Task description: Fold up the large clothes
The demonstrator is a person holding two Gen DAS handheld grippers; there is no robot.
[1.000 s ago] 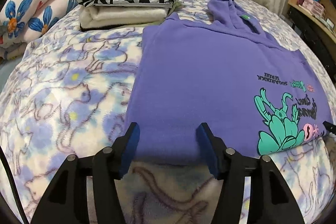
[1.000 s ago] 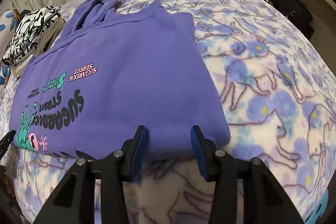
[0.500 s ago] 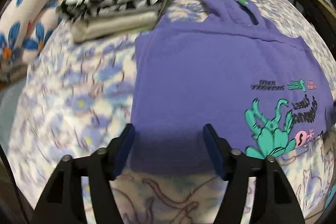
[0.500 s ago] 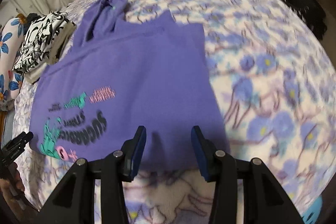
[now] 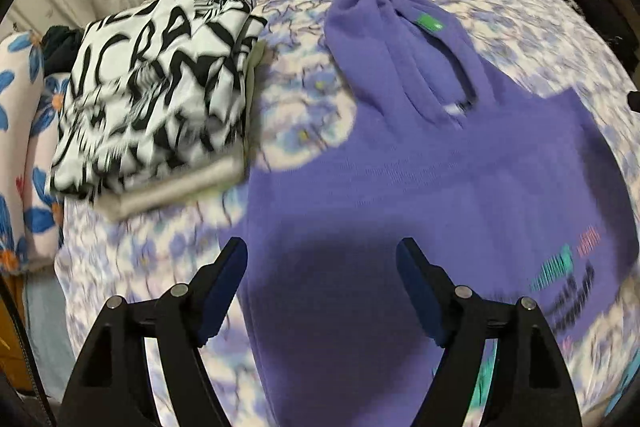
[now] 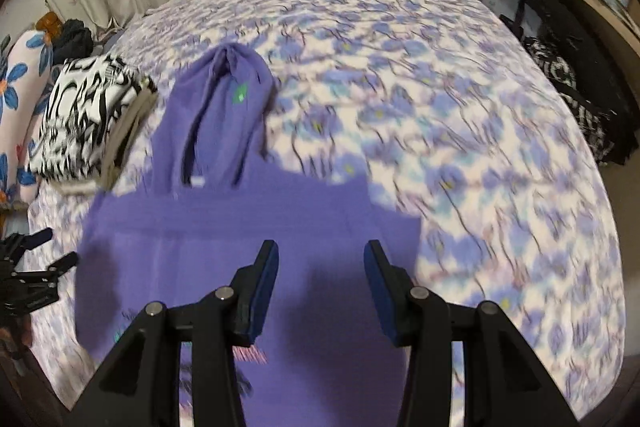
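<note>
Left wrist view shows our left gripper [image 5: 322, 287] opening, empty like the spread right gripper [image 6: 320, 285], above the purple hoodie [image 5: 440, 187] beside the folded stack [image 5: 156, 99]; a careless regrasp could undo its fold.

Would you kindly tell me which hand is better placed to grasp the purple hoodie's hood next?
Left, narrowly: the left tongs are empty and opening wide, suiting the bulky hood ahead. The right tongs are empty too, but narrower, with the hood off to their left.
</note>
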